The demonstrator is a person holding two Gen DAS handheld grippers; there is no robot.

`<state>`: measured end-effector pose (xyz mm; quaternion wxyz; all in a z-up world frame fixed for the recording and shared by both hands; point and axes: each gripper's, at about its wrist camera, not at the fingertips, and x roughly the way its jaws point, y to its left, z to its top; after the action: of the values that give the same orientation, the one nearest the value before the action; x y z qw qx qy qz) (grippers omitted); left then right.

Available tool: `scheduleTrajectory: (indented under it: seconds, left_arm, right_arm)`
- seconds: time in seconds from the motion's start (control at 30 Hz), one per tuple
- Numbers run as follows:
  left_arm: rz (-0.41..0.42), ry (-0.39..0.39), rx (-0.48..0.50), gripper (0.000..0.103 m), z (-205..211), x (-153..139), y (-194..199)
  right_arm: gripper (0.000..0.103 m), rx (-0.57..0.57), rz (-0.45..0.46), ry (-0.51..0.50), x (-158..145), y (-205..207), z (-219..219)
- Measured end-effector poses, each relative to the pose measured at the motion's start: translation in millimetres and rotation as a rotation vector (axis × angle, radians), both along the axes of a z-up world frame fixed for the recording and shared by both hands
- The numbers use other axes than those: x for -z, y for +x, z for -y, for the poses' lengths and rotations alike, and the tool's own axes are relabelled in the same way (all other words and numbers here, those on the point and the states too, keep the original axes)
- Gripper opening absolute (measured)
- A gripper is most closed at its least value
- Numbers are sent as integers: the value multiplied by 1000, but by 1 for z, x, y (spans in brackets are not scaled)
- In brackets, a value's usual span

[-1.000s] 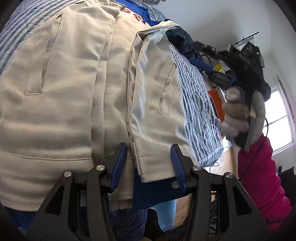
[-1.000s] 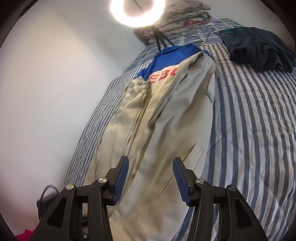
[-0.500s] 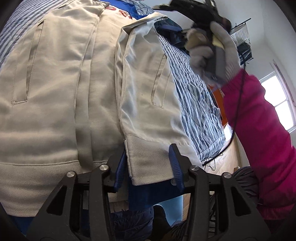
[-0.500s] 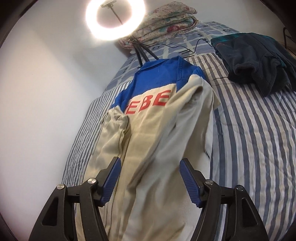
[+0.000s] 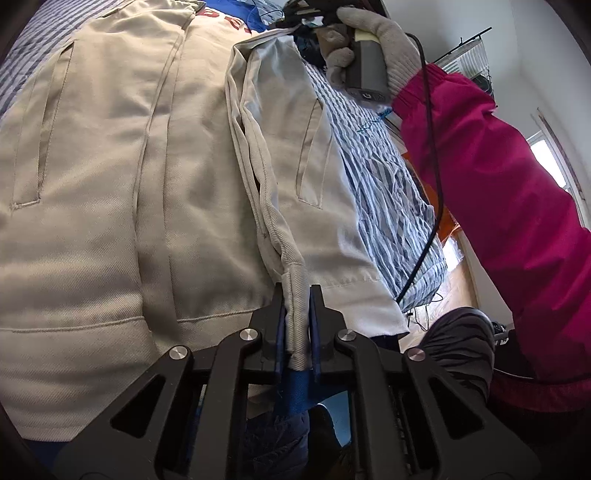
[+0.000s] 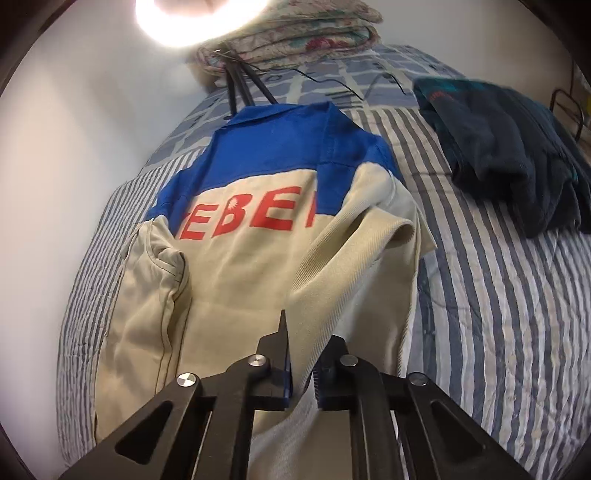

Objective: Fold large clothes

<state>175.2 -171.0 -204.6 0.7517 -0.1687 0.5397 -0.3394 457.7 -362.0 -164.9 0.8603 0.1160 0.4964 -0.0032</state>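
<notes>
1. Left wrist view looks along the left gripper (image 5: 296, 325), whose jaws are closing, its pads pinching the bunched hem band at the bottom edge of the jacket (image 5: 147, 166); judging by the pinch, that corner is held so the panel above it can be carried over.
2. The jacket lies spread on the striped bed (image 6: 498, 314), reaching from the bed's near edge up toward the folded quilt (image 6: 295, 33) at the far end, which gives it a flat base for folding.
3. The right gripper (image 6: 303, 376) has its jaws clenched on a raised ridge of the jacket's beige cloth, on the side of the jacket nearer the dark garment (image 6: 498, 147). Gripping the same side at two points probably keeps that edge straight.
4. Only the left wrist view shows the gloved hand (image 5: 369, 48) and pink sleeve (image 5: 498, 192) working the right gripper beyond the jacket's far end, plus the pocket welts and the hem.
5. Only the right wrist view shows the jacket's blue yoke with red letters (image 6: 243, 218), the ring light (image 6: 199, 18) above the quilt, and the dark garment lying apart from the jacket.
</notes>
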Motion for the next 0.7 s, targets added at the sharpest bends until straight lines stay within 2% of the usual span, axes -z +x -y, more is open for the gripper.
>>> scheduleTrajectory:
  seconds: [0.17, 0.27, 0.33, 0.4, 0.43, 0.47, 0.57, 0.6, 0.67, 0.7]
  left_arm:
    - [-21, -15, 1, 8, -5, 2, -1]
    - [-40, -23, -4, 8, -9, 6, 1]
    - [-46, -26, -1, 8, -11, 8, 1]
    - [-46, -27, 2, 8, -13, 7, 0]
    - [-43, -24, 5, 8, -14, 7, 0]
    - [-41, -22, 6, 8, -13, 7, 0]
    - [-41, -26, 6, 8, -17, 7, -2]
    - [-42, -27, 6, 8, -12, 6, 1]
    - [-40, -28, 10, 8, -12, 6, 2]
    - [-39, -26, 11, 8, -12, 5, 2]
  right_arm:
    - [3, -122, 2, -140, -7, 17, -45]
    - [3, -173, -17, -255, 2, 30, -74]
    - [3, -179, -46, -281, 13, 40, -83]
    - [21, -200, -66, -225, 25, 48, -85]
    - [42, -215, -79, -172, 29, 51, -84]
    - [48, -223, -84, -82, 31, 52, -79]
    - [45, -203, 40, 187, 9, 40, -50]
    - [43, -180, 81, 230, 0, 33, -38]
    - [32, -134, 128, 208, -12, 20, -20]
    - [29, -116, 130, 154, -15, 14, -13]
